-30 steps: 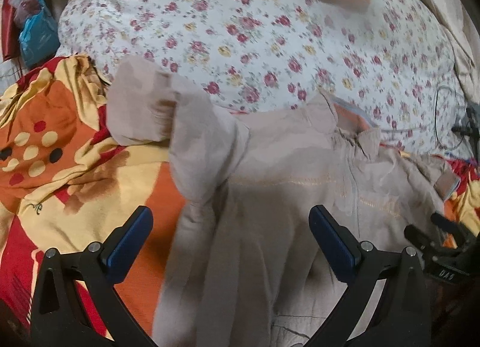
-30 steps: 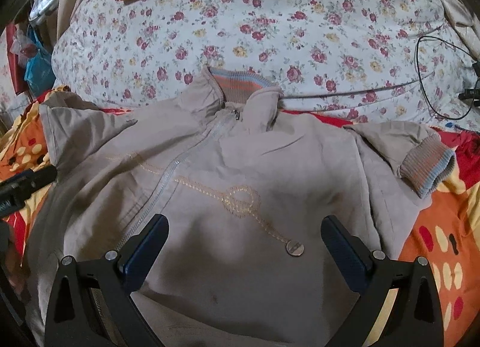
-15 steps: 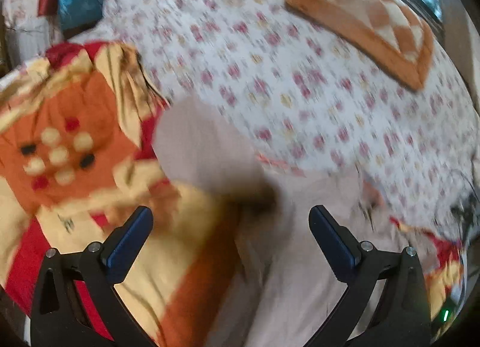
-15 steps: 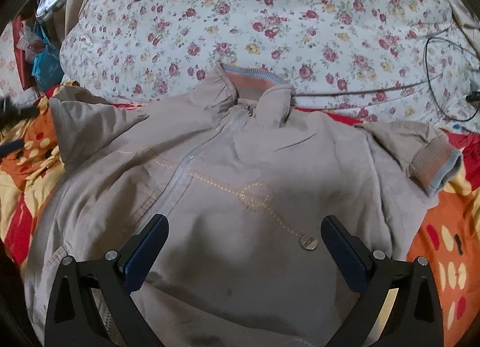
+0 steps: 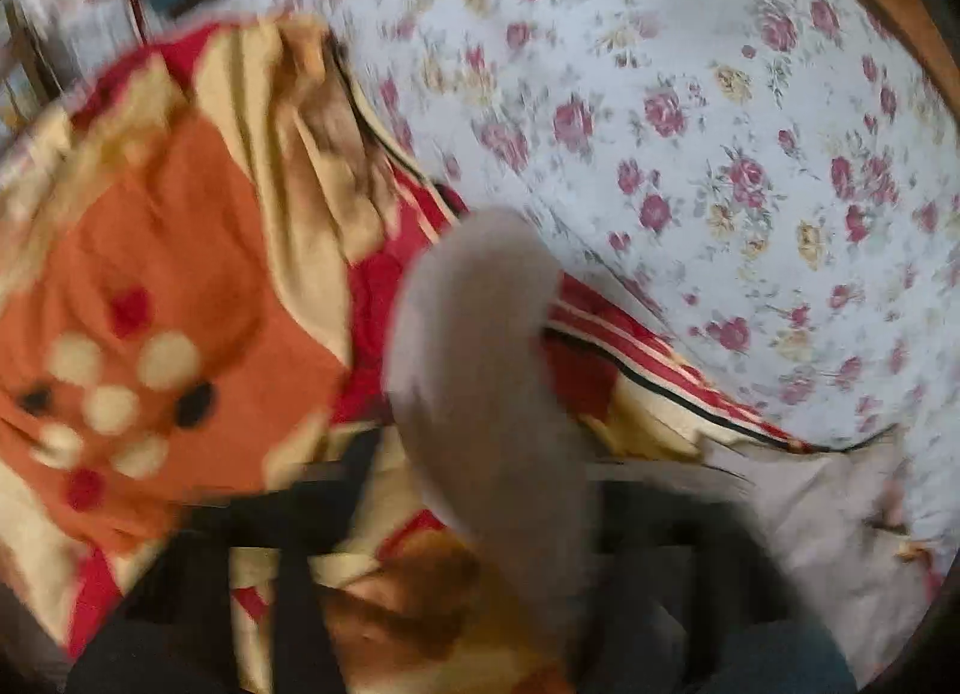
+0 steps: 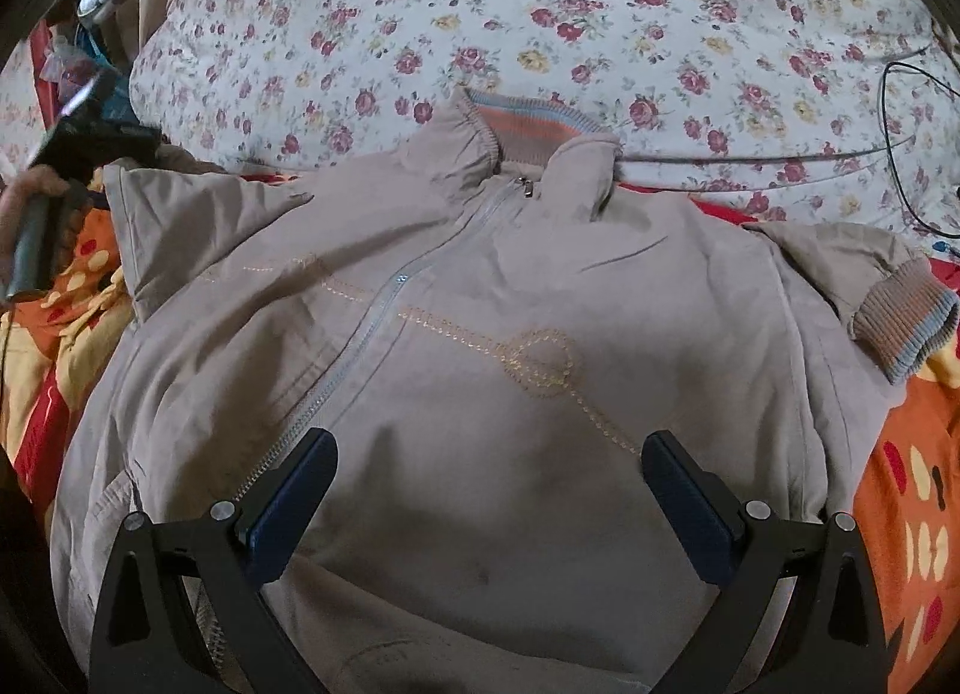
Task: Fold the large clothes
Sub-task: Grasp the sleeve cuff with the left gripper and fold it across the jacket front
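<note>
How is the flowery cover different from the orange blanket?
The flowery cover is white with small roses; the orange blanket has big orange, red and yellow patches with dots. The flowery cover lies beyond the collar of the jacket; the orange blanket lies under the jacket. The flowery cover looks puffy and smooth; the orange blanket is wrinkled. Both are soft bedding.

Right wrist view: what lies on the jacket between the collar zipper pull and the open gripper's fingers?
In the right wrist view, the zipper line runs from the pull down toward the right gripper, beside stitched rope embroidery on the jacket.
</note>
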